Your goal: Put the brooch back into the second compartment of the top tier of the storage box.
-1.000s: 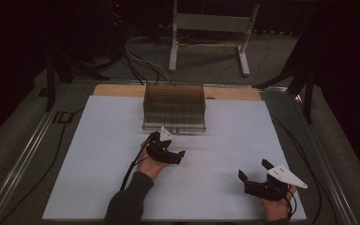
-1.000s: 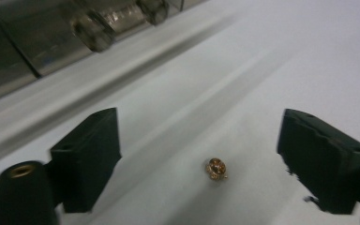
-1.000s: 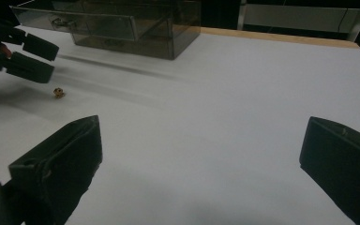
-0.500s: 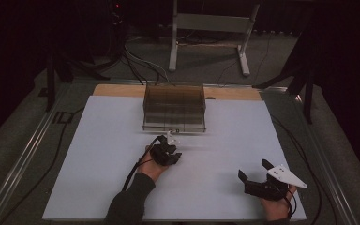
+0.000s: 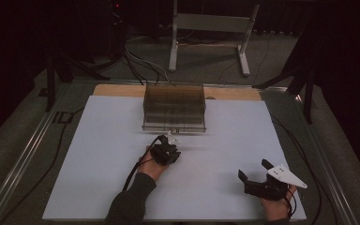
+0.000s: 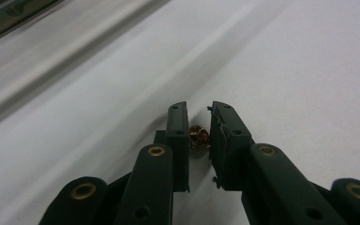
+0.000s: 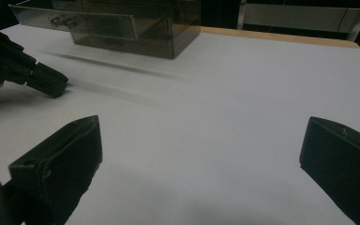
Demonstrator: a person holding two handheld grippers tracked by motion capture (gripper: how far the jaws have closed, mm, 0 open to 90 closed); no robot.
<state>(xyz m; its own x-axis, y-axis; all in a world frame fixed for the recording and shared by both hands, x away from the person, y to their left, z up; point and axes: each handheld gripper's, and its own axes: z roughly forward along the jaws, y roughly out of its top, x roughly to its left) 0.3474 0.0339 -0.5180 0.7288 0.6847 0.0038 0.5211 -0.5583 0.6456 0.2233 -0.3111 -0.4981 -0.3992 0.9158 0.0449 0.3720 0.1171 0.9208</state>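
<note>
So my left gripper (image 6: pixel 199 123) has just been closing, now pinching a small crumpled copper-brown ball (image 6: pixel 198 137) at frame centre; right gripper (image 7: pixel 199 159) sits gaping wide, lower right.

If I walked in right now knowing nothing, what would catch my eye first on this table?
Probably the left gripper near the middle of the white table: its black jaws have just been closing and now pinch a tiny coppery object. Behind it, at the far edge, stands a smoky see-through drawer box. At the near right corner, the right gripper rests with its jaws wide open and nothing between them.
</note>
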